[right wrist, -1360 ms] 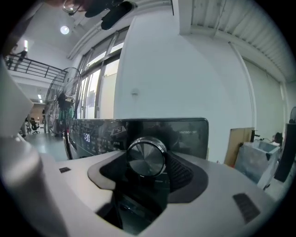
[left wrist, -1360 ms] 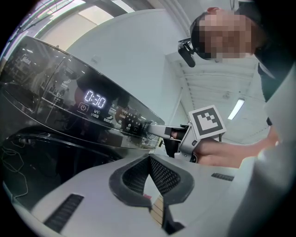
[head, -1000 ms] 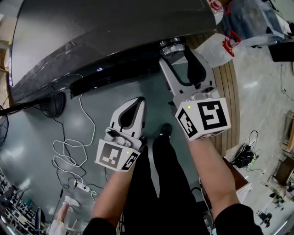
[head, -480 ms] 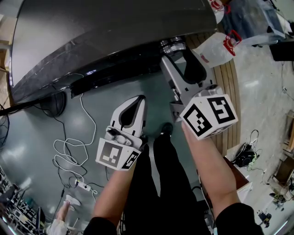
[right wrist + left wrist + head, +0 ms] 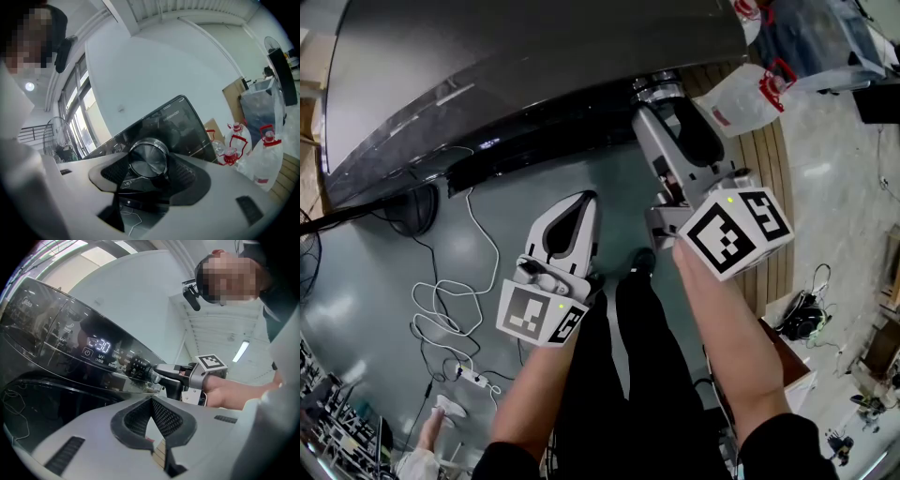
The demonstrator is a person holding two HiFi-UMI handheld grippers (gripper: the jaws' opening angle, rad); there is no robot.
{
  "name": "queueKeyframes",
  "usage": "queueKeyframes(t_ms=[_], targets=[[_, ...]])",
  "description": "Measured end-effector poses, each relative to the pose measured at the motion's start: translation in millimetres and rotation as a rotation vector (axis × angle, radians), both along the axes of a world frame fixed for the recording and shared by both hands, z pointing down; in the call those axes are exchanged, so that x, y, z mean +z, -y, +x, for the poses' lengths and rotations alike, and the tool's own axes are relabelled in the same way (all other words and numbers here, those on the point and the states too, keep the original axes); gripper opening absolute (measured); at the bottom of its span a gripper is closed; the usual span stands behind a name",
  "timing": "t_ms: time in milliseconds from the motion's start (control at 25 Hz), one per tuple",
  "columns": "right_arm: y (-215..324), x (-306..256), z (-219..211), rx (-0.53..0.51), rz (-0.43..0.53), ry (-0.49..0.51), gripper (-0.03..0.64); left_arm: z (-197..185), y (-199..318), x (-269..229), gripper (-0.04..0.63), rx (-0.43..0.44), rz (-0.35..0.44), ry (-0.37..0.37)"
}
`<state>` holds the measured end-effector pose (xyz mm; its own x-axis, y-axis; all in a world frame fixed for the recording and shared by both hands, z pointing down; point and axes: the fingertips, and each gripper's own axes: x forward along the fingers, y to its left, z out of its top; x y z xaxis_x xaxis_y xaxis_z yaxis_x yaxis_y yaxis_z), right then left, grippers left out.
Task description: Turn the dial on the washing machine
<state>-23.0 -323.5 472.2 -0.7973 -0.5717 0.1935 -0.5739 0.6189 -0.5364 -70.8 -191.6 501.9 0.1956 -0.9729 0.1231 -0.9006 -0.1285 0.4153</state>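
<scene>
The dark washing machine [image 5: 516, 66] fills the top of the head view. Its silver dial [image 5: 656, 87] sticks out of the front panel near the right end. My right gripper [image 5: 662, 101] is shut on the dial. In the right gripper view the dial [image 5: 148, 157] sits clamped between the two black pads. My left gripper [image 5: 584, 203] hangs lower, away from the machine, shut with nothing in it. In the left gripper view the lit display [image 5: 99, 345] and the dial [image 5: 153, 376] held by the right gripper show ahead.
White cables [image 5: 450, 300] and a power strip [image 5: 467, 380] lie on the grey floor at left. A round black base [image 5: 405, 211] stands under the machine's left part. Plastic bottles with red caps [image 5: 755, 89] and a slatted wooden board [image 5: 769, 187] are at right.
The right gripper has rolled on the dial: its marker cube swung to the right and tilted over. The left gripper has stayed where it was.
</scene>
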Motion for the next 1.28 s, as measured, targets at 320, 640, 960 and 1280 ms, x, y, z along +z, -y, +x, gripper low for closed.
queueKeyframes(t_ms=[320,640,960,1280], targets=[[-0.3,-6.9,-6.7,-0.022,-0.076,0.125,0.285,0.1,-3.3,1.9,0.015,0.001,0.001,0.000],[1.7,-11.8,-8.6,-0.028,-0.165,0.254,0.285,-1.3,0.4,-3.4,0.015,0.008,0.002,0.005],[4.9,-8.4,-2.0,-0.010,-0.256,0.343,0.285,1.1,2.7,-7.6,0.015,0.006,0.011,0.013],[4.6,-1.0,1.0,0.022,-0.329,0.425,0.285,-2.0,1.4,-10.1,0.015,0.004,0.013,0.016]])
